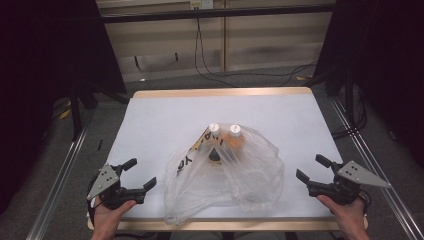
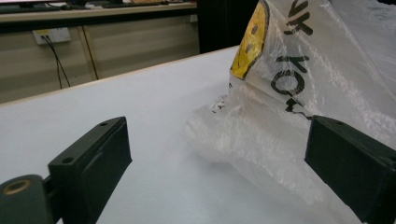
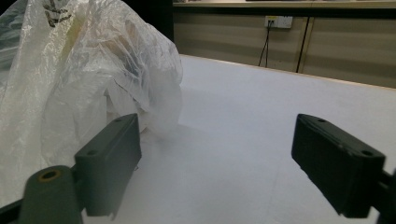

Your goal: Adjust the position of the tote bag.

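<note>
A crumpled clear plastic bag [image 1: 235,175] with white-capped bottles [image 1: 234,132] inside lies mid-worktop [image 1: 160,115], between the left claw [image 1: 141,175] and right claw [image 1: 311,167], touching neither. Both claws are released, jaws spread. A yellow smiley and partly cut-off black letters, "YO", show on it.

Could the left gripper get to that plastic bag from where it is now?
Probably yes: the left gripper is open, beside the plastic bag, with just bare table between; in its own view the bag is already near one jaw.
</note>
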A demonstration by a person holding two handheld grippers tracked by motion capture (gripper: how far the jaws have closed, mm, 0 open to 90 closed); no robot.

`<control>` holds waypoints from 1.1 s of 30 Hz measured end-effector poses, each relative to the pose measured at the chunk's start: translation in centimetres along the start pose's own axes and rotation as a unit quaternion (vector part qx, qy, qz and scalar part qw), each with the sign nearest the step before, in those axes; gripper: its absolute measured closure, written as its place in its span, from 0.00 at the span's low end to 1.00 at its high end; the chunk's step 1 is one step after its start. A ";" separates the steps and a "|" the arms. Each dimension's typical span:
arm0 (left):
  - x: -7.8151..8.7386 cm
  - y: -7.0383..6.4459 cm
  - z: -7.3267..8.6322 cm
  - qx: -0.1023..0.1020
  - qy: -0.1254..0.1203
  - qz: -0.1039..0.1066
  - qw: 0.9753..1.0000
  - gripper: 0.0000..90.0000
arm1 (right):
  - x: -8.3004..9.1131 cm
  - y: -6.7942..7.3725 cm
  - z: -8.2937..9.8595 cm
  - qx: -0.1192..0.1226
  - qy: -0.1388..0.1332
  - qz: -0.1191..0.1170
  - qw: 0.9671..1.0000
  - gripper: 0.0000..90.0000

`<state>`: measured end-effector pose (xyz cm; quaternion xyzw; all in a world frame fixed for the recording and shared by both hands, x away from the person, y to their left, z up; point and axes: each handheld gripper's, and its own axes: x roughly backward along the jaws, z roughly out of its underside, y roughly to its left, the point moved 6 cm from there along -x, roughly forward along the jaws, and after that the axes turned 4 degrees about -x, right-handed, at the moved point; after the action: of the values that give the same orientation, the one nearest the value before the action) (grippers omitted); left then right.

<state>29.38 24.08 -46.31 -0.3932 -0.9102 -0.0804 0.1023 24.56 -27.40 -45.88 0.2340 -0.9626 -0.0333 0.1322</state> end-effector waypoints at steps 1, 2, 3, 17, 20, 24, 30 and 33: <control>0.1 0.0 0.0 0.002 -0.002 -0.001 1.000 0.08 | 0.1 0.0 0.0 0.000 0.003 0.000 1.000 0.20; 0.1 0.0 0.0 0.002 -0.002 -0.001 1.000 0.09 | 0.1 0.0 0.0 0.000 0.003 0.000 1.000 0.20; 0.2 0.0 0.0 -0.002 -0.006 0.003 1.000 0.11 | 0.1 0.2 0.0 0.002 0.008 -0.007 1.000 0.23; 0.0 -0.7 0.0 0.008 0.007 0.011 1.000 0.21 | 0.6 2.4 -0.2 -0.006 0.054 -0.083 0.995 0.50; -0.2 -0.7 0.0 0.006 0.007 0.009 1.000 0.21 | 0.8 2.9 -0.2 -0.007 0.058 -0.098 0.993 0.54; -0.3 -0.9 0.1 0.006 0.009 0.008 1.000 0.21 | 1.1 3.8 -0.4 -0.006 0.059 -0.122 0.991 0.60; -0.1 -0.9 0.0 0.007 0.010 0.015 1.000 0.21 | 1.0 5.4 -0.3 0.008 0.076 -0.153 0.985 0.70; -0.1 -1.0 0.1 0.004 0.013 0.022 1.000 0.20 | 0.8 6.5 -0.3 0.011 0.082 -0.169 0.982 0.73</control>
<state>28.70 23.32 -46.49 -0.4112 -0.9004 -0.0797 0.1179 21.10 -22.00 -44.56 0.3968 -0.8953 -0.0249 0.2009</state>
